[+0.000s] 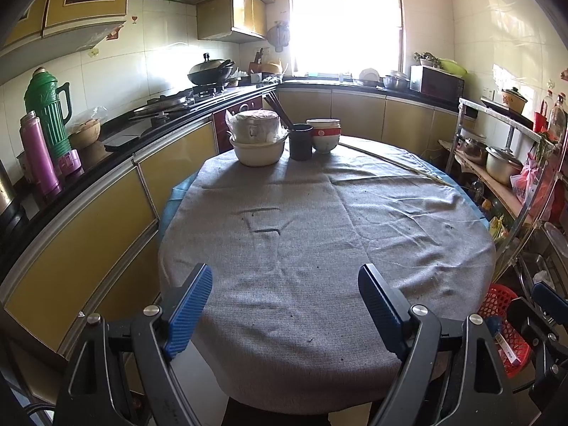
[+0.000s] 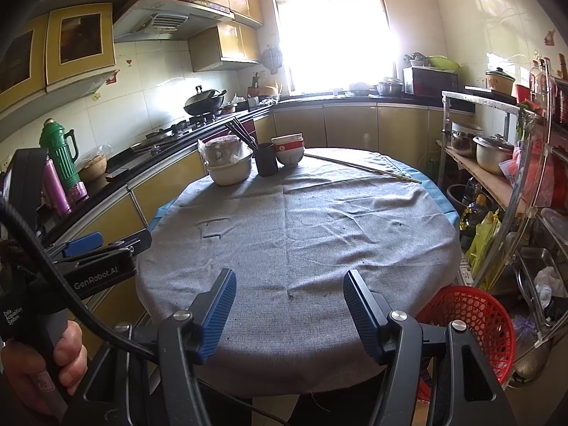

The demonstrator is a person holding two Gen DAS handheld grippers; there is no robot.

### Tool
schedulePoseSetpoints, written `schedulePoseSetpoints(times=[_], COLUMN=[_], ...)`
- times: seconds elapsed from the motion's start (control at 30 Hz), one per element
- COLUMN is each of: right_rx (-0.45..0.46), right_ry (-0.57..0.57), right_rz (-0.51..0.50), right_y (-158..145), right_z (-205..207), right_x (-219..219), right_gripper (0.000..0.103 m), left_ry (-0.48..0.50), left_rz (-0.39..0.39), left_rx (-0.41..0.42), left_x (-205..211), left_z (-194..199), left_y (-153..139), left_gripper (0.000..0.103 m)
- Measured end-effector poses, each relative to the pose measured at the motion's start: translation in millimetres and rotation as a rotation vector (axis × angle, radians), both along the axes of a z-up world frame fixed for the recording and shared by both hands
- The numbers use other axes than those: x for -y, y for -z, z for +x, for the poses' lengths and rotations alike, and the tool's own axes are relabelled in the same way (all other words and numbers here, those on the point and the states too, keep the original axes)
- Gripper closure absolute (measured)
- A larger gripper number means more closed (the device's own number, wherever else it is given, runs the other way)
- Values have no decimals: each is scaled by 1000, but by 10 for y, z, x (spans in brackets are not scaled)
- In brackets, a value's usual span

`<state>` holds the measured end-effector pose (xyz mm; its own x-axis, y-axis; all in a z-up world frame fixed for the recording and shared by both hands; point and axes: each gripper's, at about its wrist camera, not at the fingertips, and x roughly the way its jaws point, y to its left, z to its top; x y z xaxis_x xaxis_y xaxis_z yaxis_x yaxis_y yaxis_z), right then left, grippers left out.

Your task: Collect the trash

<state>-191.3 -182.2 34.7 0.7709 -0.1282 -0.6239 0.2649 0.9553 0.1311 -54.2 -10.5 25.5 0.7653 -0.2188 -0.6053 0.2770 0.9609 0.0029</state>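
Right wrist view alone shows your hand (image 2: 53,351) gripping the left gripper (image 1: 284,305), whose jaws stand spread and empty like those of your right gripper (image 2: 289,310), over the grey tablecloth (image 2: 301,230), with the red mesh basket (image 2: 472,323) just right of both.

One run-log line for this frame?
left tongs: open, empty | right tongs: open, empty | grey tablecloth: only crumbs | red basket: beside table, right
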Motion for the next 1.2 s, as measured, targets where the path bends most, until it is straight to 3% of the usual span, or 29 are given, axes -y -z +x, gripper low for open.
schedulePoseSetpoints(times=[0.5,1.2], right_rx=[-12,-59], right_ry=[-22,-41], right_rz=[20,76], right_y=[87,468], right_z=[149,648], right_x=[56,360], right_gripper=[37,37], left_ry=[-42,-106], left_rz=[30,69], left_rx=[-26,-84], left_x=[-48,16], left_z=[127,513], left_y=[115,413], left_gripper=[18,18])
